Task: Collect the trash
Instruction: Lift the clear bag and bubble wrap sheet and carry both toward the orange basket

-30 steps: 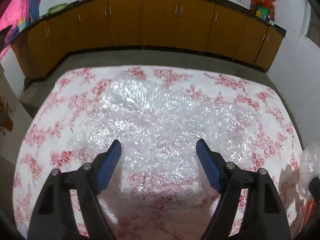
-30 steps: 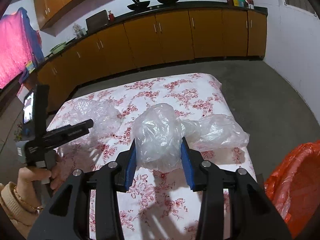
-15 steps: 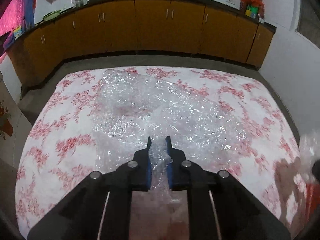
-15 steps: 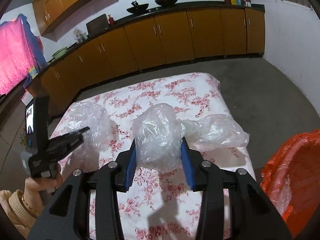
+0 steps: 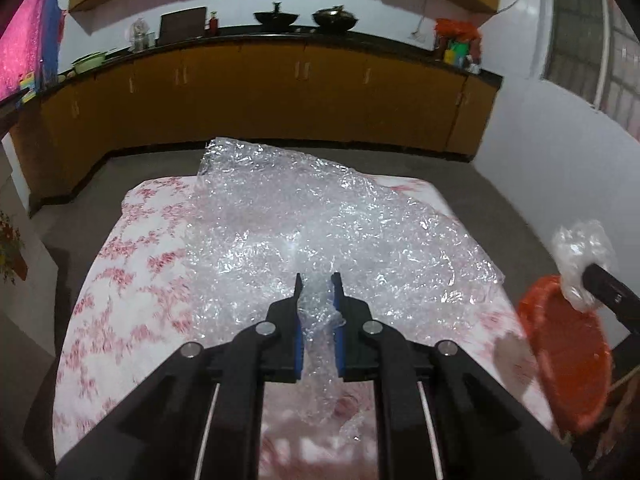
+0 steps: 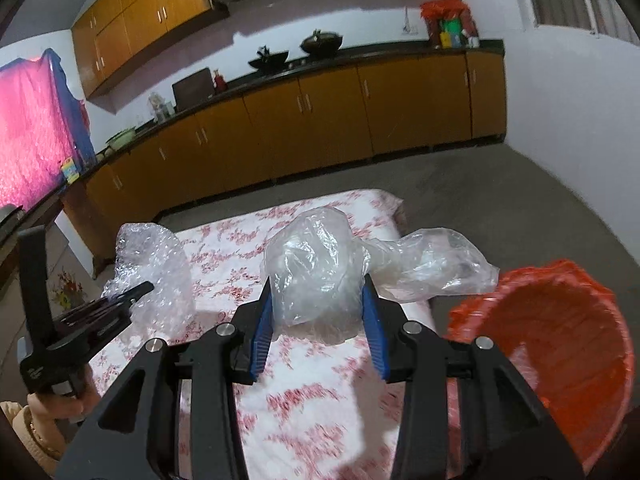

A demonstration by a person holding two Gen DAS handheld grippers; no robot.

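Above the flowered tablecloth [image 5: 132, 272], the left gripper [image 5: 317, 280] is pressed tight on a bunched edge of the bubble wrap [image 5: 320, 224], whose wide sheet fans out ahead of it and seems lifted off the table. In the right wrist view the right gripper [image 6: 318, 300] pinches a crumpled clear plastic bag [image 6: 316, 272], with a loose tail of it trailing off to the right, close above the near rim of the orange bin [image 6: 560, 344]. The bin stands just off the table's right edge, mouth open towards both tools.

Likely trouble lies with the bubble wrap. It is held only by one gathered corner, so the big slack sheet could drag across the cloth, catch on the table edge, or slide out of the narrow pinch as it swings towards the bin. Both loads heading for one opening could also tangle or bump, and the bag's tail might drape over the rim and stay outside.
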